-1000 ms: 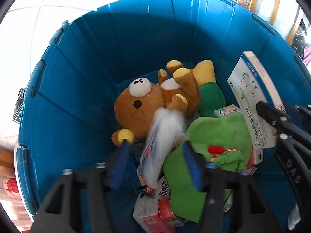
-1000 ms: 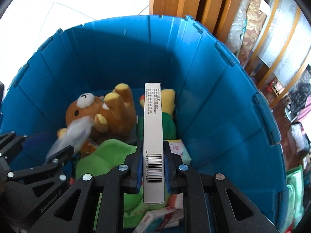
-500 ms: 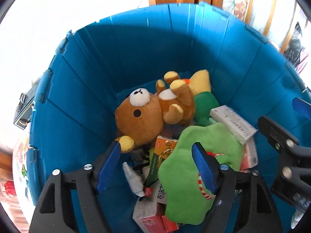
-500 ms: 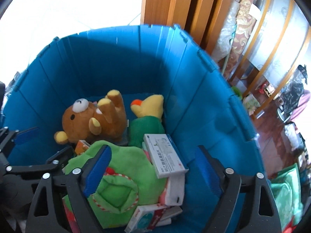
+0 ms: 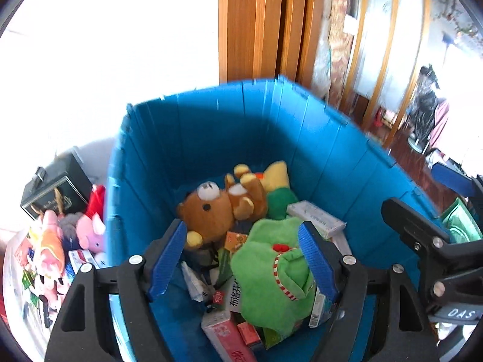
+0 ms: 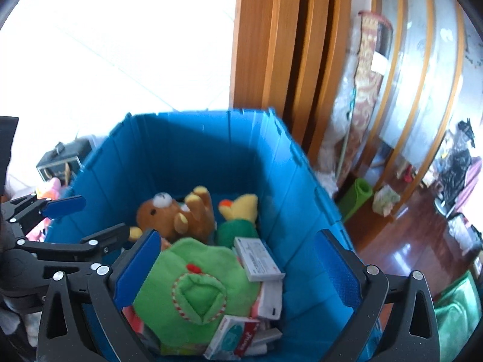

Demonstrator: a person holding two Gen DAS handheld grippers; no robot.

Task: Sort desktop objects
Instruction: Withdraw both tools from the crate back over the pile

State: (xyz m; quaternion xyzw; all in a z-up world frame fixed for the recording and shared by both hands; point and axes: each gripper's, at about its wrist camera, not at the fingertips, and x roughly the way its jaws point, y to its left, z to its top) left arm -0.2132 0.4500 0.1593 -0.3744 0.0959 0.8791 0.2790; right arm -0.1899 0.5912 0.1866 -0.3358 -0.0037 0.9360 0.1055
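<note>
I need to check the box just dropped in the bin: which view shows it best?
Right wrist: the white box lies whole and unobstructed on the green plush. In the left wrist view it sits farther back, its near end hidden behind the left gripper's finger.

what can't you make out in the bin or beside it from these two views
- Boxes under the green plush, right wrist view: covered by it.
- Print on the white box, right wrist view: too small.
- Toy pile outside the blue bin, left wrist view: cut off by the fisheye edge, washed out.
- Bin floor: buried under the toys and boxes.
</note>
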